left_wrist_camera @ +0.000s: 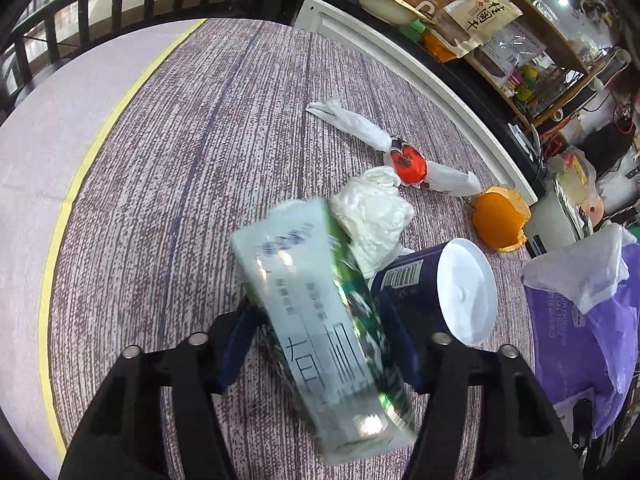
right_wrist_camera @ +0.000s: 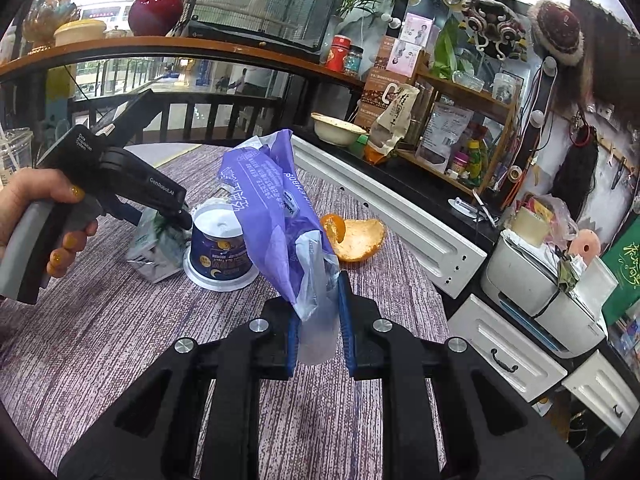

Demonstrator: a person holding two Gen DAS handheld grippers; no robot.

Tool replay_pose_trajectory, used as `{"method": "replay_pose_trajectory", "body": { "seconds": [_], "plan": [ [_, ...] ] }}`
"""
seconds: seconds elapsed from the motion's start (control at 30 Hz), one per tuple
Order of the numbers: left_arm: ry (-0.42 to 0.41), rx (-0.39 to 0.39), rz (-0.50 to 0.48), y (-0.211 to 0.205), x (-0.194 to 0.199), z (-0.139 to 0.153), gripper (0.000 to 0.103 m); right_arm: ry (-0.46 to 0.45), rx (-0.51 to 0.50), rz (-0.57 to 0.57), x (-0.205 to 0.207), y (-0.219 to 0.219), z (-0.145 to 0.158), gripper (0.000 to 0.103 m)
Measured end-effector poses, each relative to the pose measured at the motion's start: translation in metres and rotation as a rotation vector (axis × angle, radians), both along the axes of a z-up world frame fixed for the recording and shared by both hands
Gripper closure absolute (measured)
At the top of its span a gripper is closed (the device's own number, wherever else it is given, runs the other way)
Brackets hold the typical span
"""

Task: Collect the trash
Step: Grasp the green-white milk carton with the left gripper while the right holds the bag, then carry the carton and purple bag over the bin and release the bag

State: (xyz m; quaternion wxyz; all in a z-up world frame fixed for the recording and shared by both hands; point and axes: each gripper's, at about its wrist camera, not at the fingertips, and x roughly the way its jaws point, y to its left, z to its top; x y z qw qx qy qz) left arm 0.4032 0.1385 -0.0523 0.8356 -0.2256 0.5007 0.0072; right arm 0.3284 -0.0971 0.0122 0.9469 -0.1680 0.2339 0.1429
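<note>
A pale blue-green drink carton (left_wrist_camera: pixel 320 320) (right_wrist_camera: pixel 154 248) stands tilted between the blue pads of my left gripper (left_wrist_camera: pixel 316 308) (right_wrist_camera: pixel 180 216), which is shut on its sides. Right beside it lies a dark blue tub with a white lid (left_wrist_camera: pixel 432 292) (right_wrist_camera: pixel 218 248). My right gripper (right_wrist_camera: pixel 320 292) is shut on the gathered edge of a purple plastic bag (right_wrist_camera: pixel 264 200) (left_wrist_camera: pixel 592 312) and holds it up above the table. An orange peel (left_wrist_camera: pixel 498 216) (right_wrist_camera: pixel 356 240), a crumpled white tissue (left_wrist_camera: pixel 372 216) and a white wrapper with a red print (left_wrist_camera: pixel 408 164) lie further back.
The purple streaked table (left_wrist_camera: pixel 180 160) ends at a white panel (right_wrist_camera: pixel 400 216) along its far side. Behind that stand cluttered shelves (right_wrist_camera: pixel 460 128) and a printer (right_wrist_camera: pixel 540 288). A person's hand (right_wrist_camera: pixel 24 204) holds the left gripper's handle.
</note>
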Motion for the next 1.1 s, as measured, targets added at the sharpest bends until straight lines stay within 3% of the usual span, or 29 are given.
{"method": "replay_pose_trajectory", "body": {
  "seconds": [0.1, 0.3, 0.43, 0.6, 0.83, 1.1],
  "plan": [
    [-0.030, 0.017, 0.003, 0.003, -0.016, 0.005, 0.052, -0.003, 0.034, 0.005, -0.010, -0.005, 0.003, 0.085],
    [-0.069, 0.025, 0.000, 0.010, -0.052, 0.009, 0.052, -0.010, 0.075, 0.027, -0.032, -0.012, 0.006, 0.085],
    [-0.116, 0.071, -0.021, 0.005, -0.084, 0.018, 0.052, -0.005, 0.116, 0.031, -0.049, -0.020, 0.007, 0.085],
    [-0.155, 0.051, -0.071, -0.008, -0.121, 0.026, 0.052, 0.006, 0.145, 0.031, -0.068, -0.030, 0.005, 0.085],
    [-0.255, 0.088, -0.150, -0.043, -0.169, 0.048, 0.052, 0.017, 0.195, 0.013, -0.099, -0.055, -0.002, 0.085],
    [-0.318, 0.106, -0.272, -0.106, -0.196, 0.056, 0.052, 0.038, 0.284, -0.104, -0.128, -0.114, -0.014, 0.085]
  ]
}}
